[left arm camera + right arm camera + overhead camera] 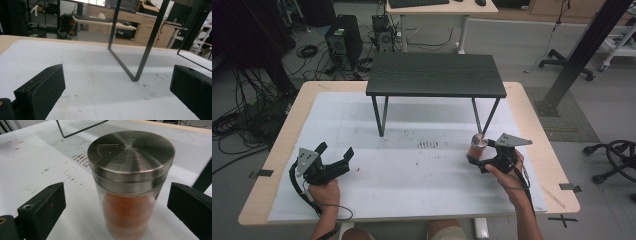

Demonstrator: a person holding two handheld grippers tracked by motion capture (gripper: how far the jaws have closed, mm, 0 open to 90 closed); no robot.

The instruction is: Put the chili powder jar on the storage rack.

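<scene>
Standing upright between your right gripper (117,202)'s wide-apart jaws, the spice shaker (130,182) looks rigid, slick and breakable, so close on its clear body below the steel lid (130,152).

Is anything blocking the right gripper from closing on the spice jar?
Nothing visible does. The spice jar stands upright on the white mat between the open jaws of the right gripper, with bare gaps on both sides. The small black table's leg stands behind it, apart.
</scene>
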